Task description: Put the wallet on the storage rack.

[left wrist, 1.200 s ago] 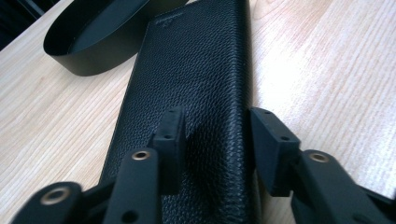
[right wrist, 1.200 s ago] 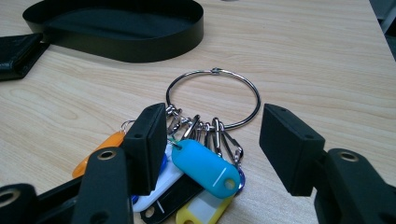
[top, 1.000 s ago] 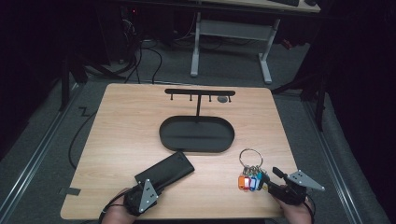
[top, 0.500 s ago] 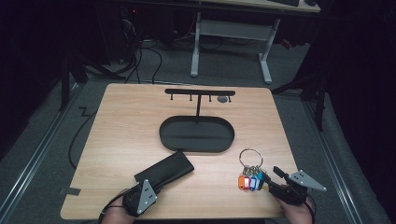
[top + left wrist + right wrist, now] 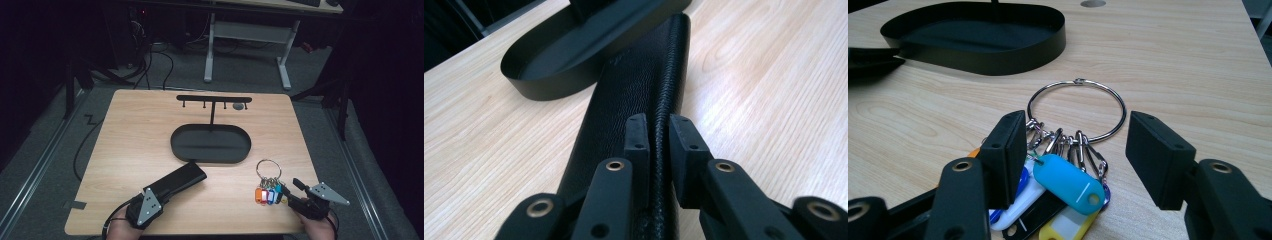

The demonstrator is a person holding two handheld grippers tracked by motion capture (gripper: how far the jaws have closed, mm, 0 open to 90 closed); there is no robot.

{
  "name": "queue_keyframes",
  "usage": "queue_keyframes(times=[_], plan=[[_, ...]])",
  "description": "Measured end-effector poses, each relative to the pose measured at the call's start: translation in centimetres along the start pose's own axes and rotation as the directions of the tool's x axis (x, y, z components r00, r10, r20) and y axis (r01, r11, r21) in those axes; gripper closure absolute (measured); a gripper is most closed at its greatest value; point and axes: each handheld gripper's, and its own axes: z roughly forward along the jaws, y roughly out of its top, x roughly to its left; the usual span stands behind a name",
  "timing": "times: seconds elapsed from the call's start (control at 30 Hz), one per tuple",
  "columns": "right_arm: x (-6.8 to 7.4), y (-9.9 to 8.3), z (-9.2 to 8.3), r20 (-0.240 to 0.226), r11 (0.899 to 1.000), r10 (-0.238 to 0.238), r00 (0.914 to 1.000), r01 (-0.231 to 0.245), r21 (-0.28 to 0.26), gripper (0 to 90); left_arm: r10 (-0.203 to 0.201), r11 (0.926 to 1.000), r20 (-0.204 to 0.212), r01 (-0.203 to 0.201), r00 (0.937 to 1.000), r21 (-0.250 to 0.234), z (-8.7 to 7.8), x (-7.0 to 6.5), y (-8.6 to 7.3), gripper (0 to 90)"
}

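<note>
Black leather case point(image 5: 639, 85): lower middle of the left gripper view, lying flat on the wooden table point(image 5: 140, 130); its stitched edge is pinched between the left gripper point(image 5: 658, 132) jaws, which have just been closing on it.
Right gripper point(image 5: 1075, 165): jaws wide apart, astride the coloured tags point(image 5: 1065, 182), pressing on nothing.
Key ring point(image 5: 1076, 111): middle of the right gripper view, flat on the table.
Black oval tray point(image 5: 175, 145): centre of the high view, beyond the case.
Hook stand point(image 5: 214, 98): upper centre, rising from the tray.
</note>
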Motion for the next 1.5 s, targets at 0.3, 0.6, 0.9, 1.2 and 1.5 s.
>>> queue_keyframes(times=[0.3,0.6,0.9,1.2,1.5], plan=[[-0.2,-0.2,0.2,-0.003,1.000,0.013,0.9999,-0.013,0.004,42.0,-0.065,0.9966,0.040,0.067,0.9971,-0.048,-0.5,0.6,0.5,80.7],[-0.3,-0.2,-0.2,0.008,0.999,0.033,0.9994,-0.033,-0.009,42.1,-0.144,0.9884,0.103,0.148,0.9842,-0.032,0.1,1.3,1.4,80.9],[-0.6,-0.4,-0.2,0.022,0.999,0.042,0.9989,-0.042,-0.004,42.2,-0.167,0.9825,0.151,0.177,0.9744,-0.058,0.2,0.9,1.7,81.0],[-0.5,-0.5,-0.3,0.040,0.999,0.039,0.9984,-0.039,-0.004,42.2,-0.284,0.9471,0.185,0.305,0.9409,-0.099,-0.4,3.2,1.0,80.9],[-0.6,-0.5,-0.4,0.045,0.999,0.044,0.9980,-0.044,-0.005,42.2,-0.337,0.9238,0.248,0.370,0.9084,-0.100,-0.8,3.1,1.4,81.9]])
